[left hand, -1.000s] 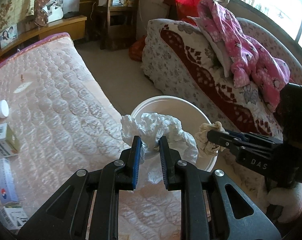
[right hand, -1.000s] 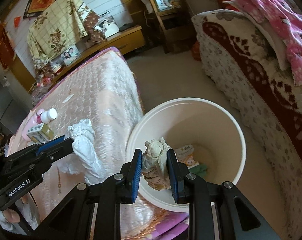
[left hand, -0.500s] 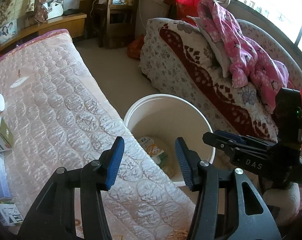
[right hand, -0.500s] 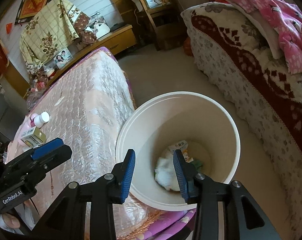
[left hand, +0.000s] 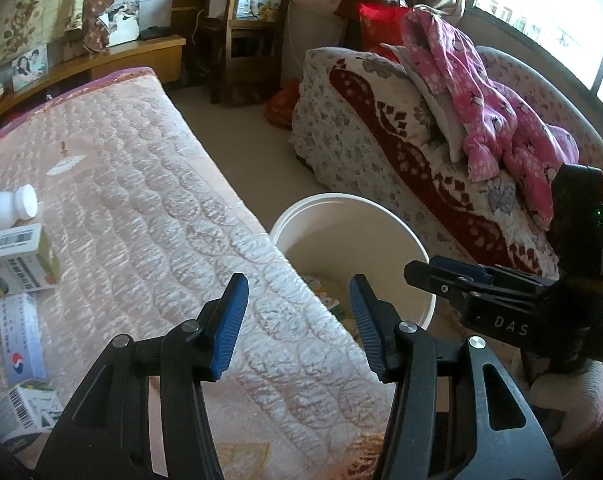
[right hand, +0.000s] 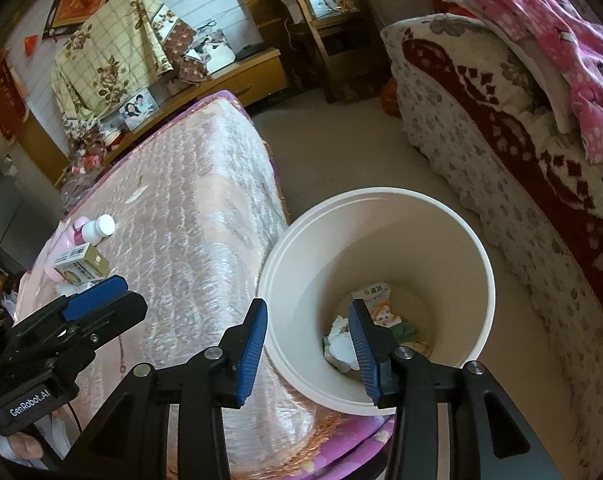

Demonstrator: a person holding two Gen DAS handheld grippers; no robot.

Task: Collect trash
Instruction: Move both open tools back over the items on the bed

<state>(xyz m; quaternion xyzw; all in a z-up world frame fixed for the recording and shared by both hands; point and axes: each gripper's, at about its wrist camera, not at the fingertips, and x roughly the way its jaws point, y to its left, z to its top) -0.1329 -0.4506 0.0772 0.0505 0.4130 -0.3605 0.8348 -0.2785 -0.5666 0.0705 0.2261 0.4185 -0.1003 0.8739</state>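
A white plastic bin (left hand: 381, 216) (right hand: 381, 193) stands on the floor against the edge of the pink quilted bed (left hand: 141, 200). At its bottom lie a crumpled white tissue (right hand: 341, 346) and a printed wrapper (right hand: 375, 300). My left gripper (left hand: 297, 284) (right hand: 113, 292) is open and empty over the bed's edge beside the bin. My right gripper (right hand: 307, 308) (left hand: 421, 270) hangs over the bin's near rim; its jaws are opening and nothing is between them.
Several medicine boxes (left hand: 17, 264) (right hand: 81, 266) and a white bottle (left hand: 13, 210) (right hand: 97, 228) lie on the bed's left part. A patterned sofa (left hand: 381, 140) with pink clothing (left hand: 481, 112) stands right of the bin. Bare floor runs between bed and sofa.
Both grippers let go of their crumpled tissues, which now lie in the bin. The left gripper's jaws spread wide and it drew back over the bed; the right gripper's jaws widened.
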